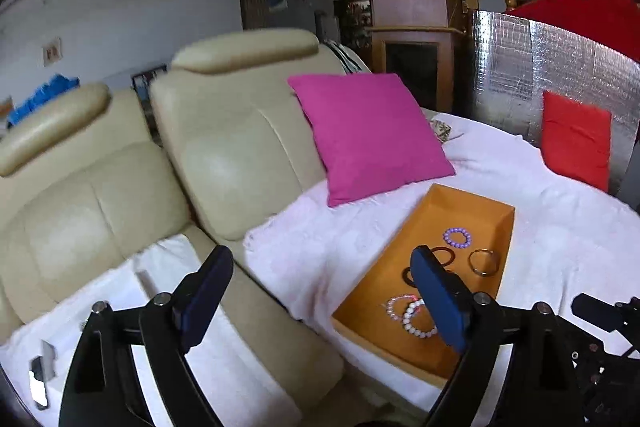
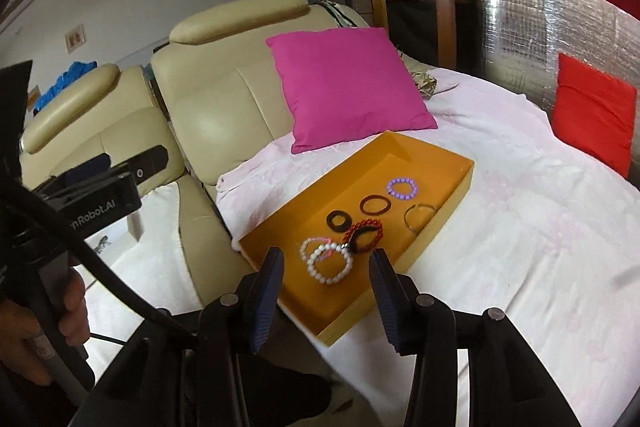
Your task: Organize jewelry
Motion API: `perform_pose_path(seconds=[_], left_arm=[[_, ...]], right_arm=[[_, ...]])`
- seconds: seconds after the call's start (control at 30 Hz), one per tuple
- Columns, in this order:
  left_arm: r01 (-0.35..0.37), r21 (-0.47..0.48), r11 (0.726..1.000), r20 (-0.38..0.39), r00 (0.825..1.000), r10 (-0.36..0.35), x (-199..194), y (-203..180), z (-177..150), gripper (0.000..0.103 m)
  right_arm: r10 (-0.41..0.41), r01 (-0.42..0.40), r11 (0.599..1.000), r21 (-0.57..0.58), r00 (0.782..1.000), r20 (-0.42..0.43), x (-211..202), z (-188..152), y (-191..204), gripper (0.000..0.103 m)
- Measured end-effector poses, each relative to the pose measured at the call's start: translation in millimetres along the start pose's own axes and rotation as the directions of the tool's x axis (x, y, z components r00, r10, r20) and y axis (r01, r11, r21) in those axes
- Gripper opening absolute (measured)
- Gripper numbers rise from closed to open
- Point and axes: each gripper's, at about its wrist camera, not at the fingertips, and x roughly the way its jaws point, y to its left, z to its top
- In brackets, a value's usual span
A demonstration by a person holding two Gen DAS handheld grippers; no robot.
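- Orange cardboard tray (image 2: 436, 163) lies on the pale pink cloth (image 2: 500, 247) that covers the seat beside the cream leather sofa (image 2: 216, 107); all the jewelry we can see rests inside it.
- Inside the tray we see a purple bead bracelet (image 2: 402, 189) near the far end, a dark red ring (image 2: 375, 205) next to it, a thin metal bangle (image 2: 418, 217) by the right wall, a black ring (image 2: 338, 219), a red bead bracelet (image 2: 364, 235), and a white pearl bracelet (image 2: 330, 263) overlapping a pink one (image 2: 310, 247) toward the near end.
- Our left gripper (image 1: 324, 303) has its jaws spread wide, with nothing between the blue pads; it hangs in the air over the sofa seat and the tray's near left edge, touching neither.
- Our right gripper (image 2: 326, 303) has its jaws partly open, narrower than the left, and empty; they frame the tray's near corner from above, and the pads (image 2: 266, 303) press on nothing.
- A hand (image 2: 48, 311) grips the left tool's handle, seen at the left edge of the right camera's view.
- A magenta cushion (image 2: 348, 87) leans on the sofa back just behind the tray, and a red cushion (image 2: 592, 111) stands against the silver foil panel (image 2: 520, 23) well to the right.
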Motion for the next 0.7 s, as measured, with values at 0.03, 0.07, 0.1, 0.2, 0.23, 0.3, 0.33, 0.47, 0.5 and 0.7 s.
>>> perform_pose_path(seconds=[0.03,0.07,0.1,0.2,0.23,0.3,0.33,0.47,0.5,0.7], left_arm=[[-0.016,0.019,1.0,0.016,1.0,0.016,-9,-2,-1,0.094],[-0.023,0.035,0.999,0.027,0.999,0.022,-14,-4,-1,0.095],[-0.028,0.049,0.998,0.037,0.999,0.026,-19,-5,-2,0.096],[-0.041,0.088,0.995,0.054,0.998,0.037,-30,-13,-6,0.096],[-0.042,0.105,0.994,0.053,0.998,0.037,-33,-17,-7,0.096],[-0.043,0.132,0.99,0.045,0.998,0.038,-38,-23,-9,0.096],[-0.045,0.14,0.989,0.048,0.998,0.038,-41,-25,-10,0.096],[-0.047,0.142,0.989,0.062,0.997,0.039,-56,-26,-10,0.096],[-0.045,0.136,0.99,0.063,0.997,0.037,-59,-24,-11,0.096],[-0.053,0.121,0.991,0.083,0.996,0.043,-76,-23,-12,0.096]], right_arm=[[-0.003,0.003,1.0,0.001,1.0,0.006,-7,-4,2,0.048],[-0.01,0.01,1.0,0.001,1.0,0.015,-13,-7,4,0.048],[-0.017,0.016,1.0,0.003,1.0,0.021,-18,-9,6,0.048],[-0.019,0.019,0.999,0.027,0.999,0.033,-32,-11,6,0.048],[-0.02,0.019,0.999,0.032,0.999,0.04,-37,-12,8,0.048],[-0.038,0.037,0.999,0.03,0.998,0.055,-48,-14,11,0.048],[-0.049,0.048,0.998,0.028,0.997,0.062,-53,-15,12,0.048],[-0.066,0.063,0.997,0.042,0.993,0.094,-73,-20,17,0.049],[-0.069,0.065,0.997,0.045,0.993,0.097,-76,-21,18,0.049],[-0.112,0.108,0.993,0.047,0.988,0.102,-90,-27,24,0.051]])
